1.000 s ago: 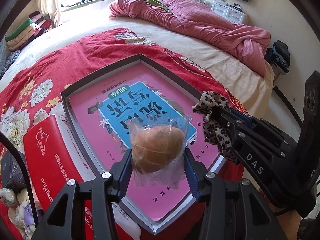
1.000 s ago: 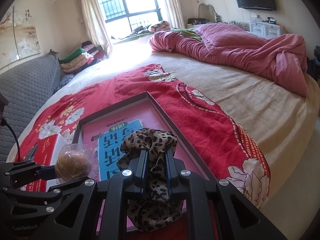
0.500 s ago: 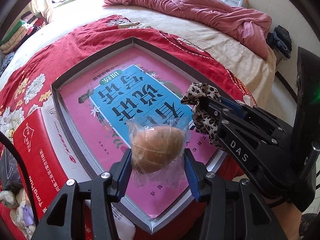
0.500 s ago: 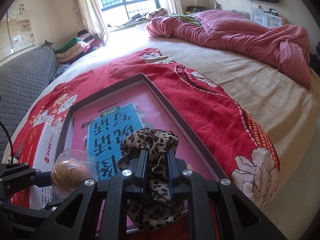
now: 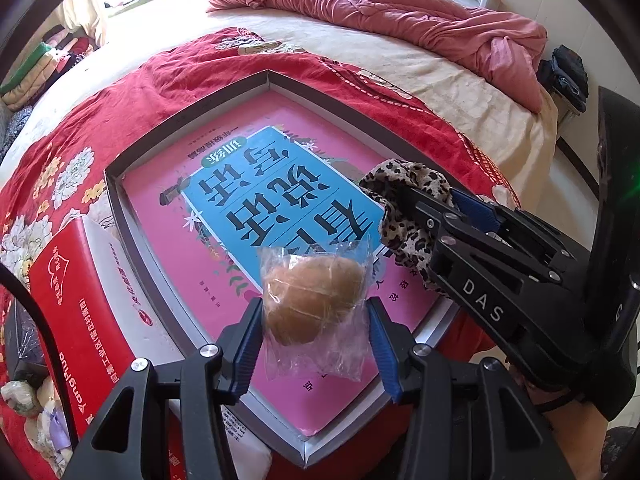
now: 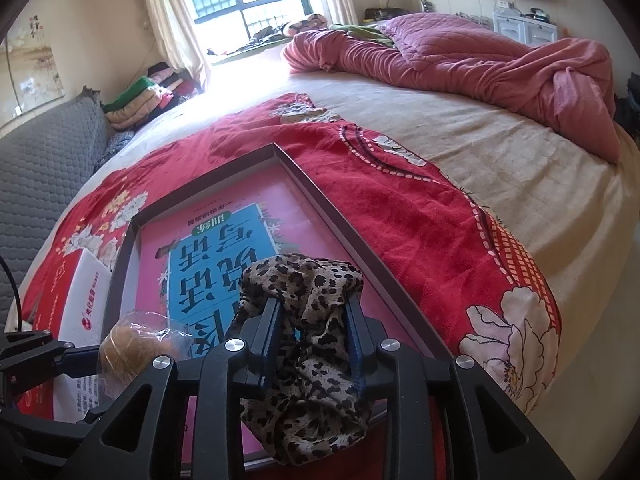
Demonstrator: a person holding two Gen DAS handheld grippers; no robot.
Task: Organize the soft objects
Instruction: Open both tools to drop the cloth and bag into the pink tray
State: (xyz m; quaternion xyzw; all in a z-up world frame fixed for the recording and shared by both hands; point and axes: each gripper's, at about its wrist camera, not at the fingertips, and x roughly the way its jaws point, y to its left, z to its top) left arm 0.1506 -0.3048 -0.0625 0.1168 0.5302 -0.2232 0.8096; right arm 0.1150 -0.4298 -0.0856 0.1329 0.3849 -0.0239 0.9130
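Observation:
My left gripper (image 5: 314, 308) is shut on a brown bun in a clear plastic bag (image 5: 312, 300), held just above the near end of a grey-rimmed tray (image 5: 192, 118). A pink and blue book (image 5: 280, 200) lies flat in the tray. My right gripper (image 6: 313, 304) hovers over the tray's near right part; its jaws are opening. A leopard-print cloth (image 6: 304, 280) sits loosely between them and sags below the fingers. In the left wrist view the right gripper (image 5: 430, 196) comes in from the right with the cloth (image 5: 400, 184) bunched at its tips.
The tray rests on a red floral blanket (image 6: 400, 200) spread over a beige bed. A red and white box (image 5: 80, 300) lies against the tray's left side, with plush toys (image 5: 24, 400) below it. A pink quilt (image 6: 480, 60) is heaped at the far end.
The right gripper's fingers have spread apart and the leopard cloth between them has loosened. The left gripper still grips the bagged bun and has tilted slightly further down over the tray.

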